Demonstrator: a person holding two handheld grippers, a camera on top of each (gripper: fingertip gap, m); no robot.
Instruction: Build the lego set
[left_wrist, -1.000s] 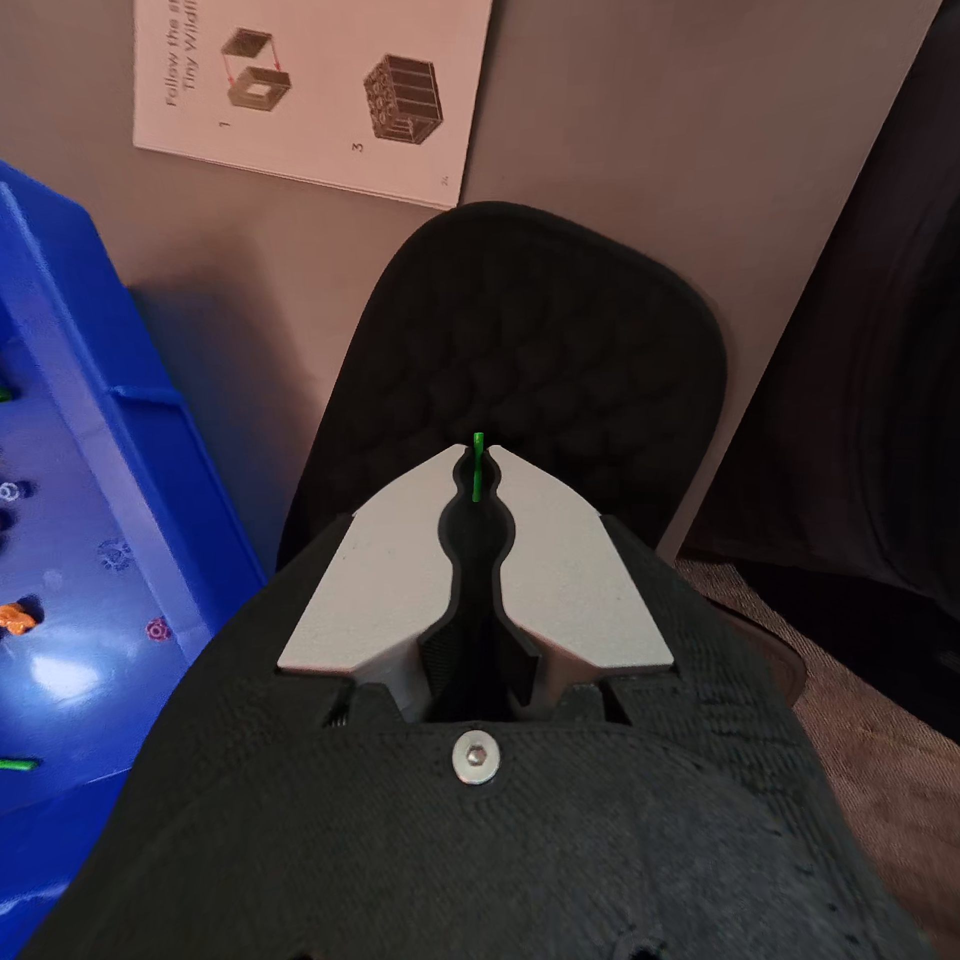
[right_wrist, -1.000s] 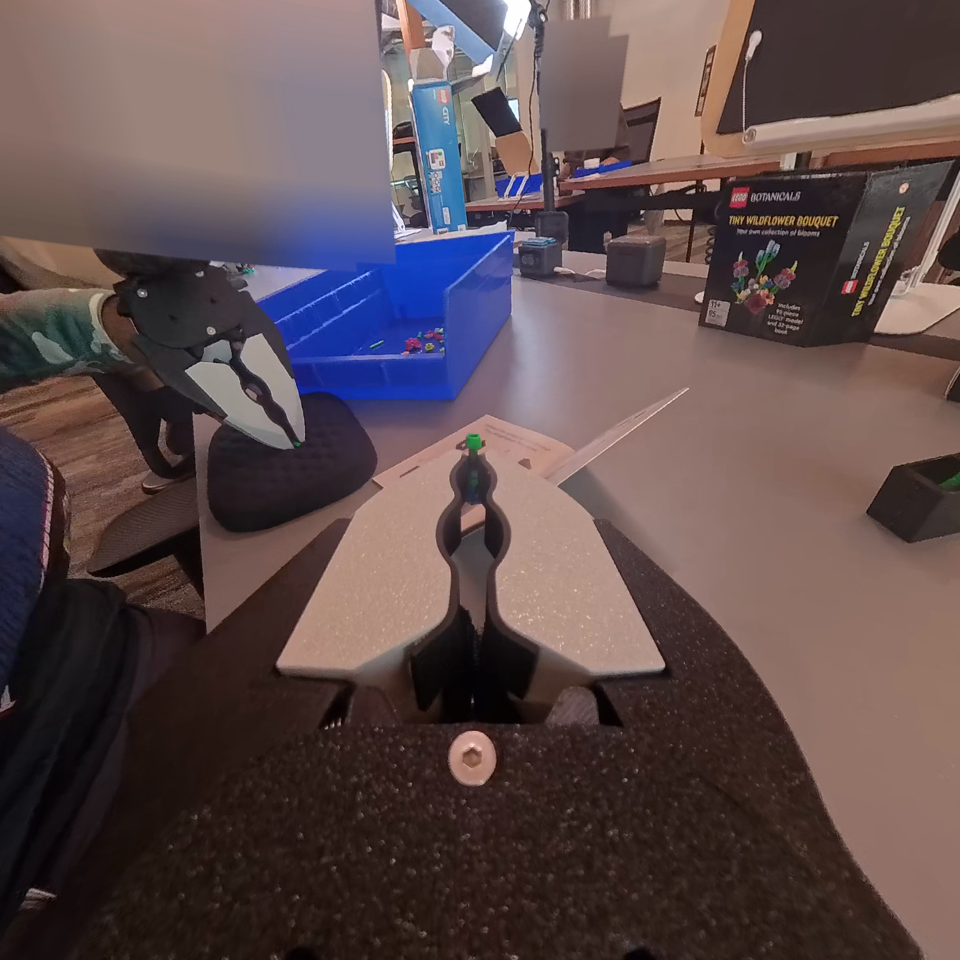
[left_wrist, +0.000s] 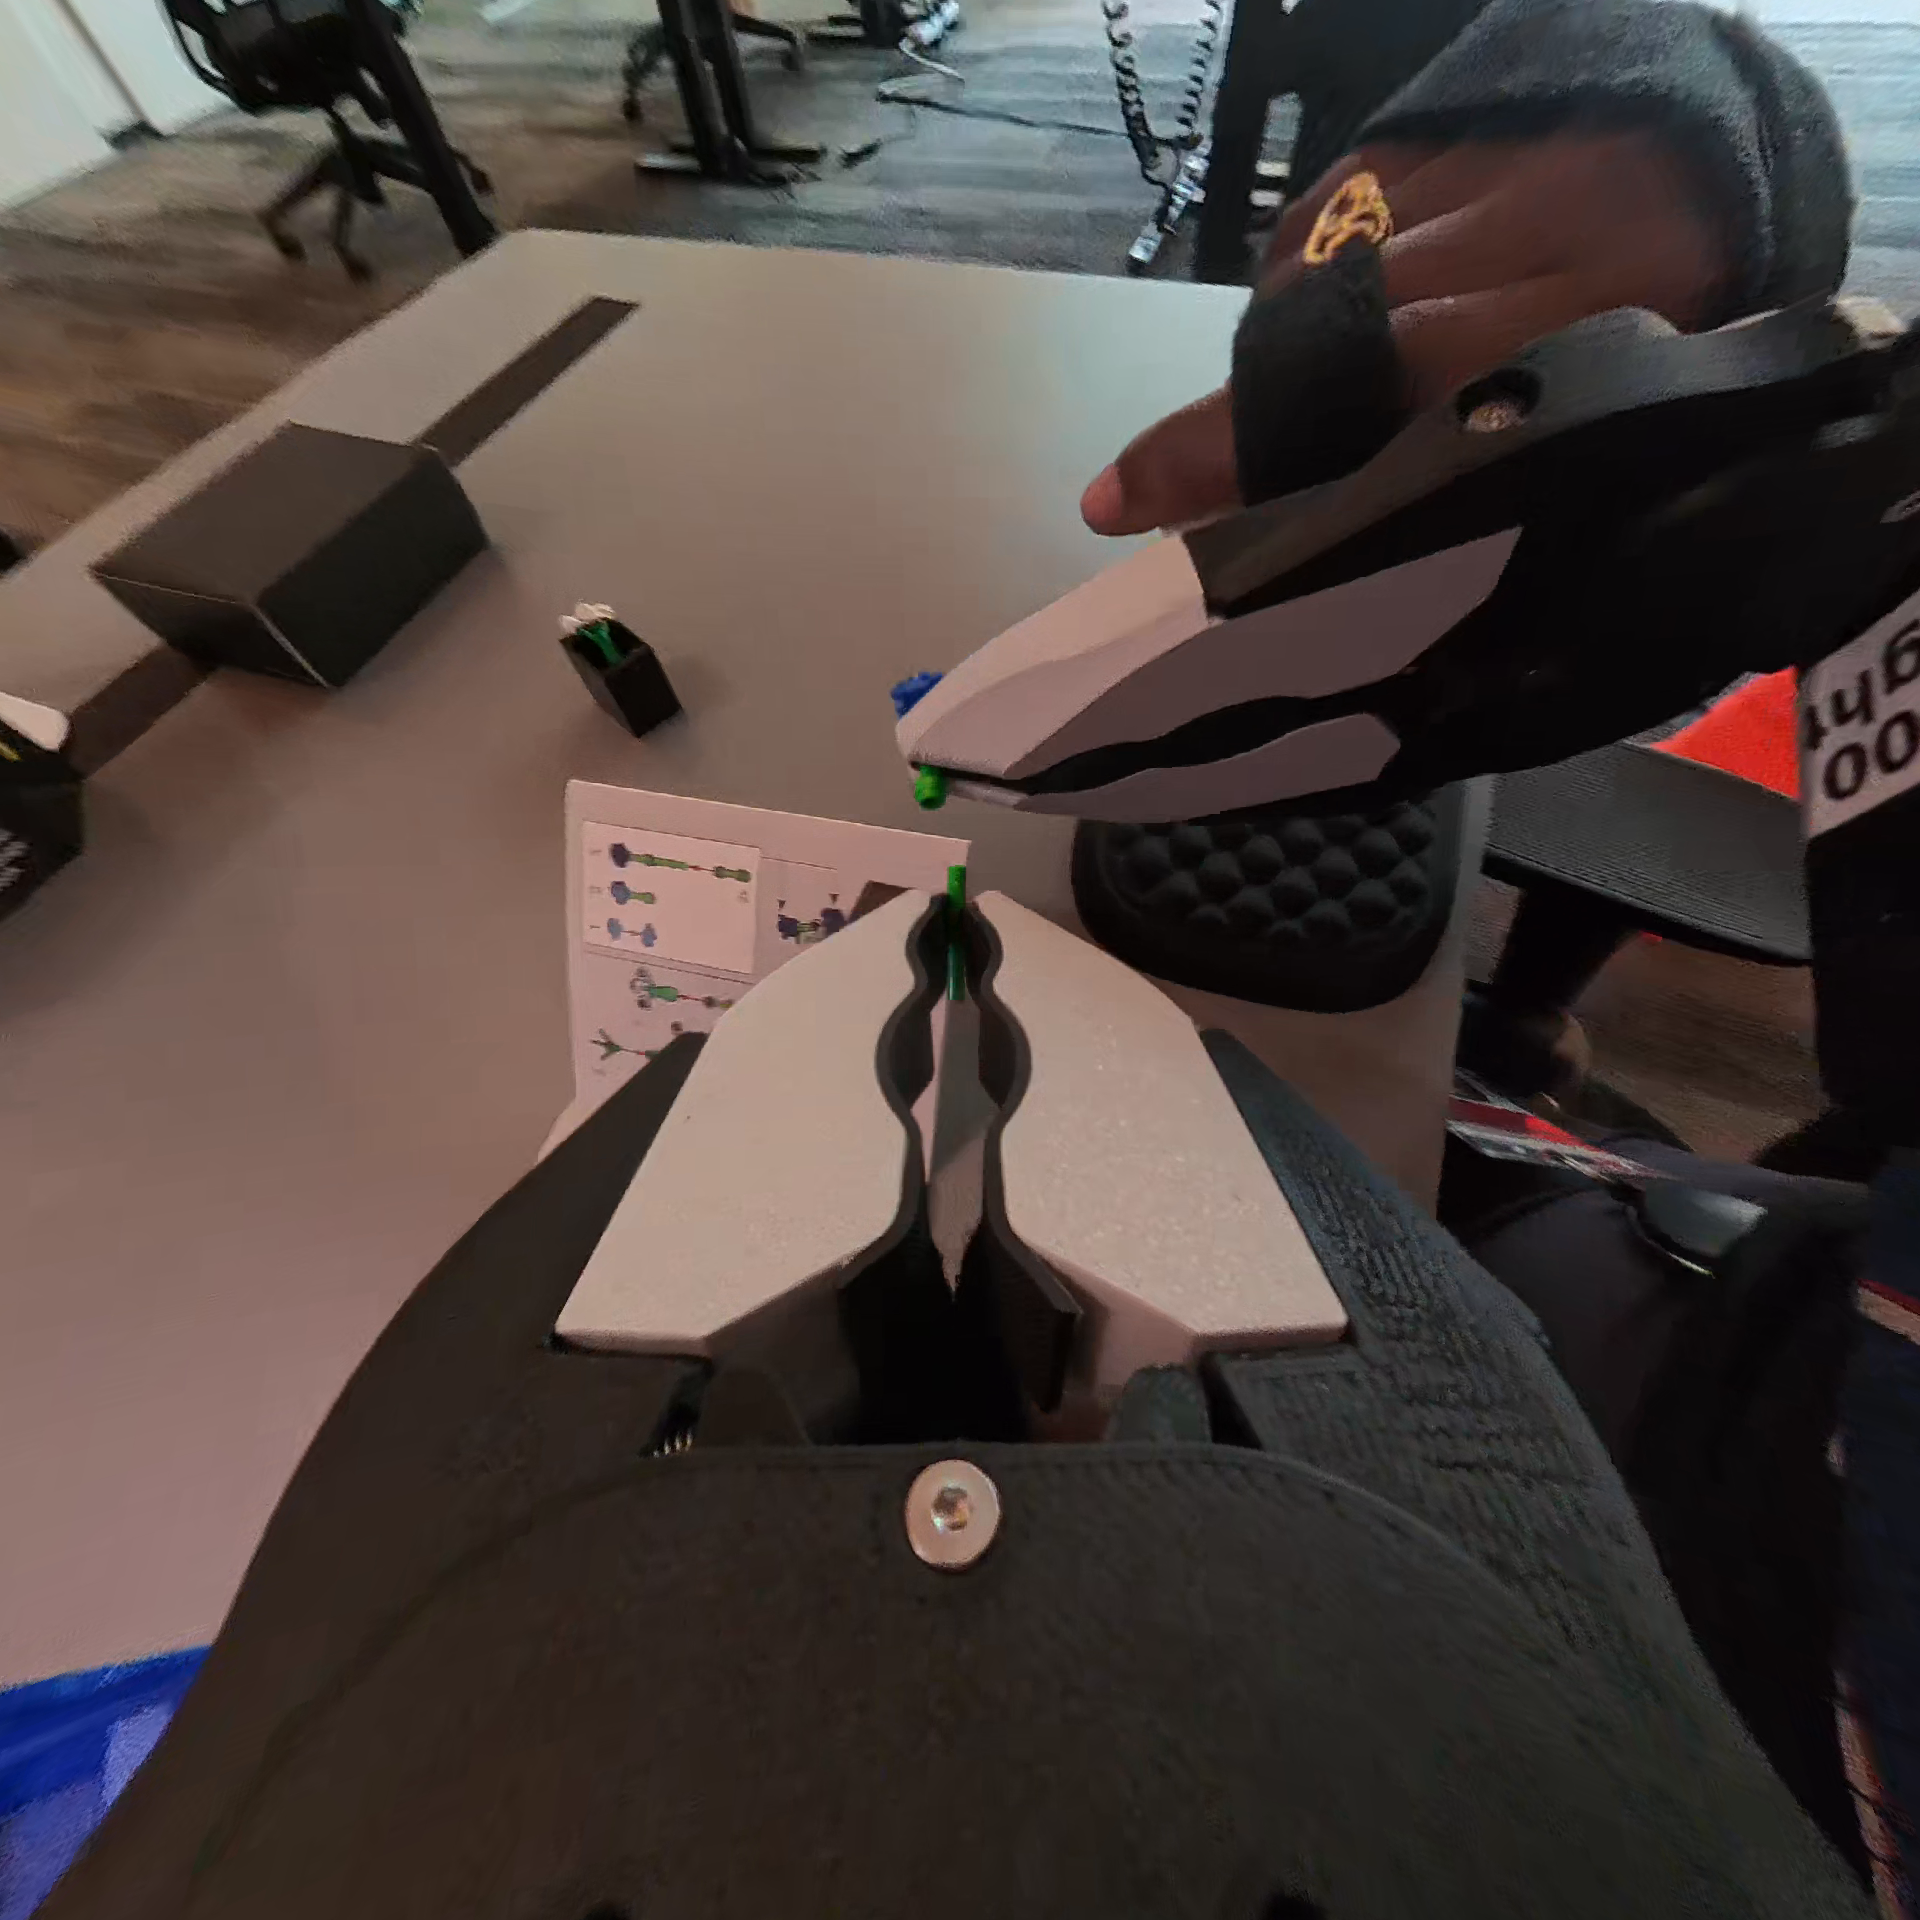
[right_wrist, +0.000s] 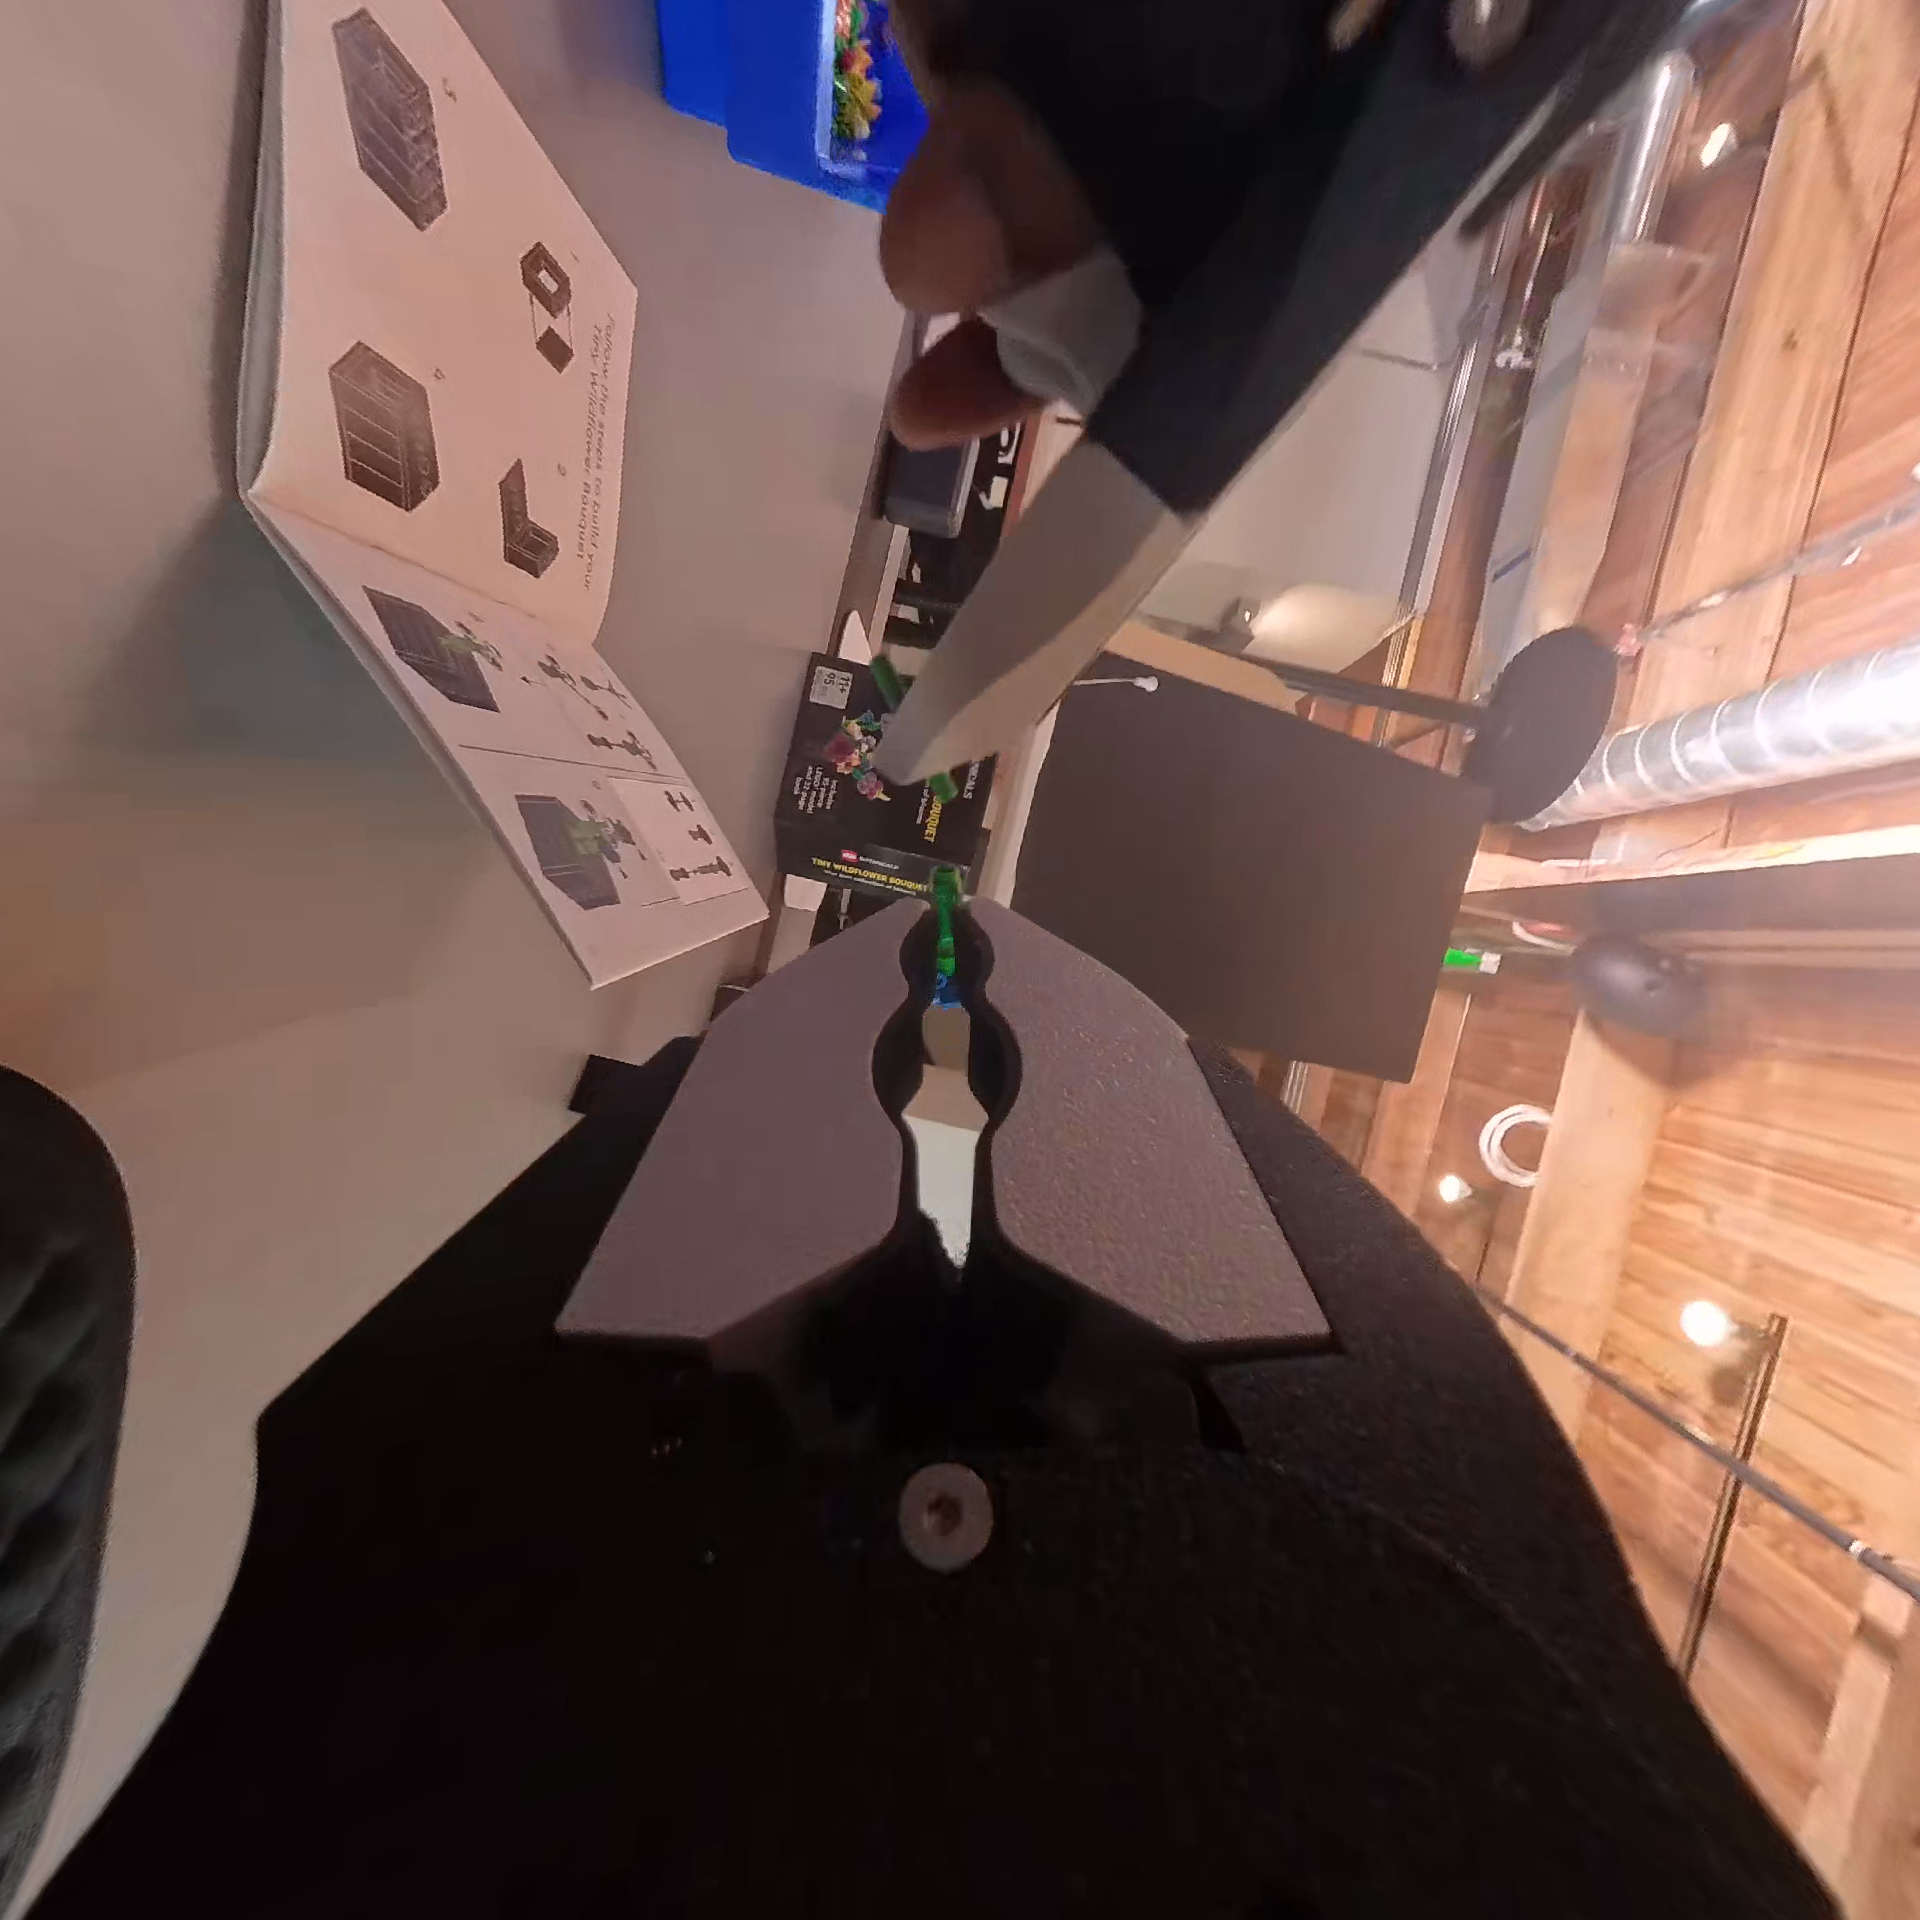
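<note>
Left gripper (left_wrist: 954, 909) clenched on thin green stem rod (left_wrist: 955, 940). Right gripper (left_wrist: 914, 764) clenched on green connector piece (left_wrist: 928, 787), tips near, apart, above instruction booklet (left_wrist: 665, 914). Step: joining 2 stem parts. Next: align axes, press together.

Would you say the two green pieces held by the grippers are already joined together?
No, in the left wrist view the right gripper's green piece sits apart from the left gripper's green rod.

Both clamped — left hand-held gripper (left_wrist: 954, 909) faces right hand-held gripper (left_wrist: 920, 774), tips near.
</note>
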